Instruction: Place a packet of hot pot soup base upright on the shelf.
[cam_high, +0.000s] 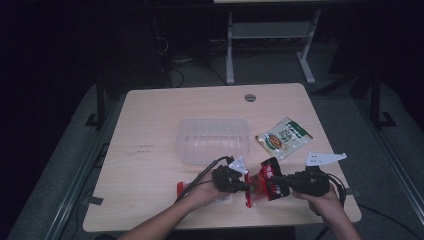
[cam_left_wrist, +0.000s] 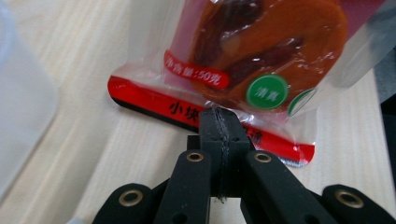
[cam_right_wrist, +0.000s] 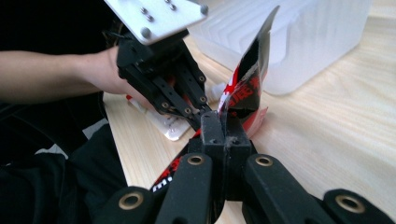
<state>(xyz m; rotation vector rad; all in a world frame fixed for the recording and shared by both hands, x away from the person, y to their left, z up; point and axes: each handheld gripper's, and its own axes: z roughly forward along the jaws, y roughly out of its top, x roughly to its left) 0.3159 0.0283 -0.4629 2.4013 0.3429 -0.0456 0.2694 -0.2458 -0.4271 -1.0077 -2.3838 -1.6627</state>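
1. High view: your left hand-held gripper (cam_high: 245, 184) and your right hand-held gripper (cam_high: 264, 179) meet at the near edge of the tabletop (cam_high: 150, 130), both on the red snack packet (cam_high: 258, 186) held between them just above the wood. A clear plastic container (cam_high: 214, 140) stands just beyond your hands, and a green-and-white packet (cam_high: 284, 137) lies flat to its right, apart from it. Another small red-and-white packet (cam_high: 182, 188) shows at your left wrist, partly hidden.

2. Left gripper view: your left hand-held gripper (cam_left_wrist: 219, 116) is clamped tight on the bottom seam of the red snack packet (cam_left_wrist: 261, 60), its jaws pressed together over the red printed strip. The packet rises away from the jaws, brown food showing through its clear window. The plastic container (cam_left_wrist: 23, 102) is a blur at the left.

3. Right gripper view: your right hand-held gripper (cam_right_wrist: 223, 122) is closed on an edge of the red snack packet (cam_right_wrist: 247, 84), which stands up edge-on from the jaws. Your left hand-held gripper (cam_right_wrist: 198, 122) grips the same packet from the left, close beside. The plastic container (cam_right_wrist: 303, 42) sits behind.
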